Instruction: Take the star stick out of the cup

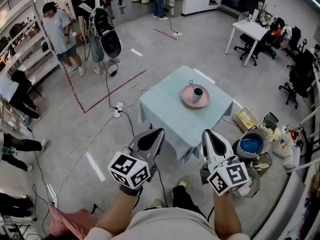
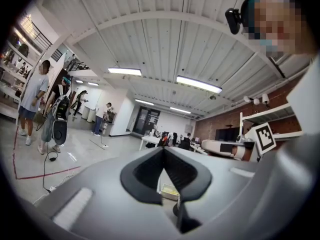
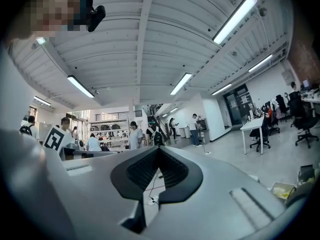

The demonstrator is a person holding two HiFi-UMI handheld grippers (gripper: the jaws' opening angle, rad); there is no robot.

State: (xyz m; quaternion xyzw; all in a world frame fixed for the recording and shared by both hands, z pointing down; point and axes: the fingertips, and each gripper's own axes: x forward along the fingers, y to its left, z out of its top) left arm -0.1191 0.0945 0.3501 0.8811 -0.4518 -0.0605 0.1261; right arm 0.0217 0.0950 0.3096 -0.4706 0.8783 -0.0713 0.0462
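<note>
Pale-blue tablecloth [image 1: 165, 110] bears plate [image 1: 187, 100], cup [image 1: 198, 95]; grey floor [image 1: 210, 39]; left gripper [image 1: 160, 131], right gripper [image 1: 206, 133] closed.

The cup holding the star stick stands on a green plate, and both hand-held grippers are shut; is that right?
The head view shows the plate is pink, not green. The cup holding the star stick stands on it, and the left hand-held gripper and right hand-held gripper are shut.

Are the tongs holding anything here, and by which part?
Nothing is held: left tongs and right tongs are both shut and empty, away from the cup.
</note>
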